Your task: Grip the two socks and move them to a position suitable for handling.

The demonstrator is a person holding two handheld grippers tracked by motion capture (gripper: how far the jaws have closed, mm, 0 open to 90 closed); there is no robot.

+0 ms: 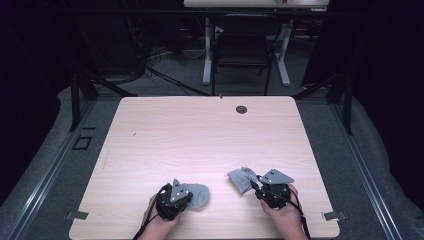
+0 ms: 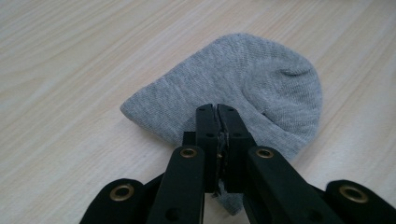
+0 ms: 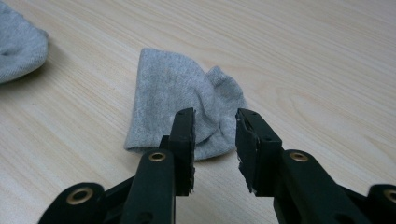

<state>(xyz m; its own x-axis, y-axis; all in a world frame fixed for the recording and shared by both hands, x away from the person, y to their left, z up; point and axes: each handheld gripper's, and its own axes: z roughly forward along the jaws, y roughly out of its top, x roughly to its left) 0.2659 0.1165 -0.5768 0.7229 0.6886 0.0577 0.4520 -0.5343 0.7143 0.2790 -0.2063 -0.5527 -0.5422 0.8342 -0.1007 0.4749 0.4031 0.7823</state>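
Surface (image 1: 200,135) of pale wood grain, seen from above, with a small dark round hole (image 1: 241,109) near its far edge. Everything else sits toward the near edge, on the person's side of that hole.

Two grey socks lie on the surface, well apart from each other. The left sock (image 1: 197,195) lies near the front edge, left of centre, flattened into a rounded, cap-like shape. The right sock (image 1: 242,179) lies right of centre and slightly farther from the front edge, bunched with a fold along its side.

Two hands come in from the near edge, each holding a black gripper with a trailing cable. The left gripper (image 1: 172,200) sits over the near-left end of the left sock. In the left gripper view the left sock (image 2: 243,93) spreads out ahead of the left gripper (image 2: 217,109), whose jaws are pressed together with a fold of grey fabric pinched between them.

The right gripper (image 1: 272,190) rests just beside the right sock, on its near-right side. In the right gripper view the right gripper (image 3: 215,119) has its jaws parted with a clear gap, nothing between them, and the right sock (image 3: 173,98) lies just beyond the tips. The left sock (image 3: 18,44) shows at the upper left corner there.
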